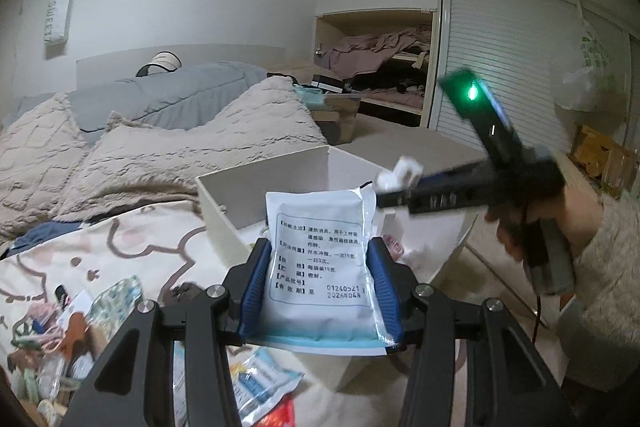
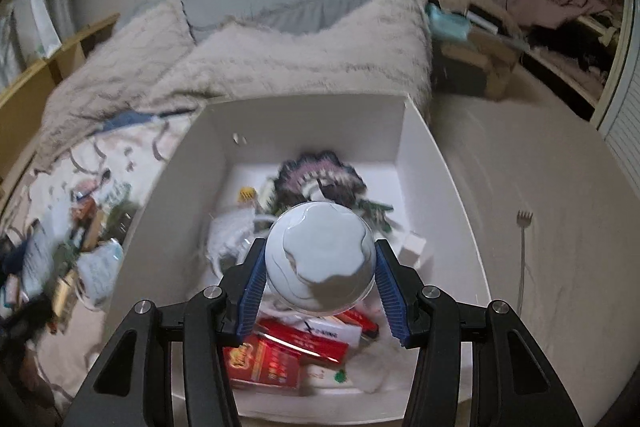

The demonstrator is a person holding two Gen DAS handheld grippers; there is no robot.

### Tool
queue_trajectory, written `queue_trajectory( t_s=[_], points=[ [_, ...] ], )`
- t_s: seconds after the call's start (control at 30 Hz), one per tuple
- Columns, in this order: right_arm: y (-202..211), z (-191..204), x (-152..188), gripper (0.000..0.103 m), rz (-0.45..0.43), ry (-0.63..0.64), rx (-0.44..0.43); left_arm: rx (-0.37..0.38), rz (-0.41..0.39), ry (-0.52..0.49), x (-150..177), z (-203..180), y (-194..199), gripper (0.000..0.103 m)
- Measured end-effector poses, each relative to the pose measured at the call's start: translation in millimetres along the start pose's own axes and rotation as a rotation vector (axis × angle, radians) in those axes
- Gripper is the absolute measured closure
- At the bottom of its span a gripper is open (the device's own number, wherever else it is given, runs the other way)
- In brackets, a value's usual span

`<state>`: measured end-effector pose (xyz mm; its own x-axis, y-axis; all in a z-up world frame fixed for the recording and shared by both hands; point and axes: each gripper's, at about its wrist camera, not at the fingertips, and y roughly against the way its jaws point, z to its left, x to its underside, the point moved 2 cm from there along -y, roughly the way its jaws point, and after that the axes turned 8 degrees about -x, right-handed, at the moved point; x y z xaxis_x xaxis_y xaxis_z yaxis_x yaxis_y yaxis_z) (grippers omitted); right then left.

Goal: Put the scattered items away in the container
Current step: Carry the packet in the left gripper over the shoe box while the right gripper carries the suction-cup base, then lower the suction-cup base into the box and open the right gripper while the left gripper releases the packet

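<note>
My left gripper is shut on a white sachet printed with black text, which stands upright between the blue pads. Just beyond it is the open white box. A hand brings my right gripper in from the right, above the box, with a small white thing at its tip. In the right wrist view that gripper is shut on a round white jar with a wavy lid, held over the inside of the box. Red cartons and a crocheted piece lie in the box.
Scattered packets and small items lie on the patterned bedspread left of the box, also in the right wrist view. A fluffy beige blanket is heaped behind. A back scratcher lies right of the box. A slatted wardrobe door stands at the right.
</note>
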<state>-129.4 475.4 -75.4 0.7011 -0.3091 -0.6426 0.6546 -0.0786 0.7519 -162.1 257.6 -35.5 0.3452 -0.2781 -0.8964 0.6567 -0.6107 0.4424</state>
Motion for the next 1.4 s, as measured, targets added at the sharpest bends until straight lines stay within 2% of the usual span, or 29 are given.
queue_trajectory(
  t_s=[0.2, 0.47, 0.77, 0.93, 1.13, 1.23, 1.4],
  points=[
    [-5, -3, 10, 0.05, 0.039, 0.002, -0.015, 0.016, 0.015, 0.008, -21, -5, -22, 0.054],
    [-13, 0, 20, 0.05, 0.094, 0.027, -0.026, 0.036, 0.093, 0.035, -36, -7, -61, 0.054],
    [-16, 5, 26, 0.05, 0.154, 0.061, -0.037, 0.011, 0.203, 0.049, -46, -1, -102, 0.054],
    [-19, 5, 33, 0.049, 0.188, 0.07, -0.036, -0.037, 0.23, -0.014, -47, -5, -116, 0.054],
    [-17, 3, 36, 0.046, 0.181, 0.063, -0.044, -0.076, 0.274, -0.027, -45, 0, -138, 0.054],
    [-14, 2, 35, 0.046, 0.162, 0.058, -0.047, -0.088, 0.322, -0.03, -44, 1, -151, 0.054],
    [-10, 1, 33, 0.043, 0.138, 0.05, -0.057, -0.117, 0.347, -0.03, -42, 3, -164, 0.054]
  ],
)
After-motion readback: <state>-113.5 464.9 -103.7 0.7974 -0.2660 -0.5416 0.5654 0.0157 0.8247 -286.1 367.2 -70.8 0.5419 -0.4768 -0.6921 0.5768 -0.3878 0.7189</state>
